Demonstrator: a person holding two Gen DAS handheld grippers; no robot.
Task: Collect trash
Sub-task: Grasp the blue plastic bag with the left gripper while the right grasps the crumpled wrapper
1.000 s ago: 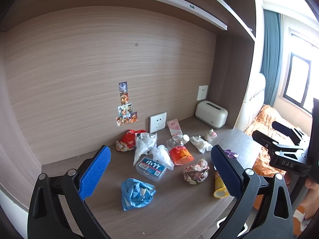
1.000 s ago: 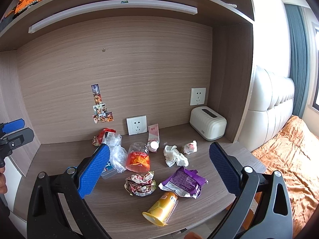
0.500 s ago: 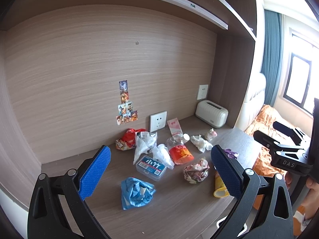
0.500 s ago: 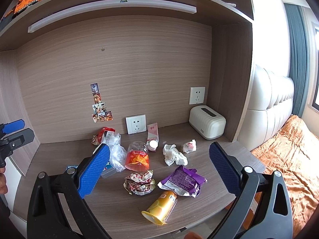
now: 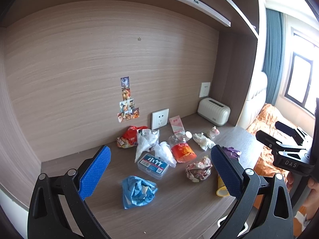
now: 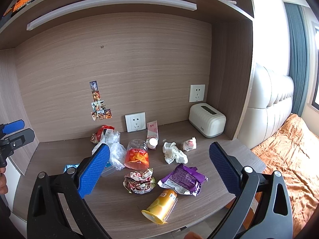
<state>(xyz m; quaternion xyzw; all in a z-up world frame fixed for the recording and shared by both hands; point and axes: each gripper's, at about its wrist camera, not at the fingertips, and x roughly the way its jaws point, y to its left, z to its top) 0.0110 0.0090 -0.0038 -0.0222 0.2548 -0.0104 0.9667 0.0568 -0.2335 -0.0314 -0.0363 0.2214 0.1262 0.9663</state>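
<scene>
Left hand-held gripper (image 5: 160,168) spread wide, blue pads bare, holding nothing, hovering above the wooden worktop (image 5: 179,209); crumpled blue plastic bag (image 5: 138,191) lies nearest it, clear lidded box with blue label (image 5: 153,166) just behind; orange-labelled clear plastic bottle (image 6: 137,155) on its side mid-worktop; right hand-held gripper (image 6: 159,165) equally wide apart, gripping nothing, above crumpled printed wrapper (image 6: 139,181), purple foil snack bag (image 6: 182,179) and tipped yellow plastic cup (image 6: 160,207); white tissue wad (image 6: 174,153) further back.
</scene>
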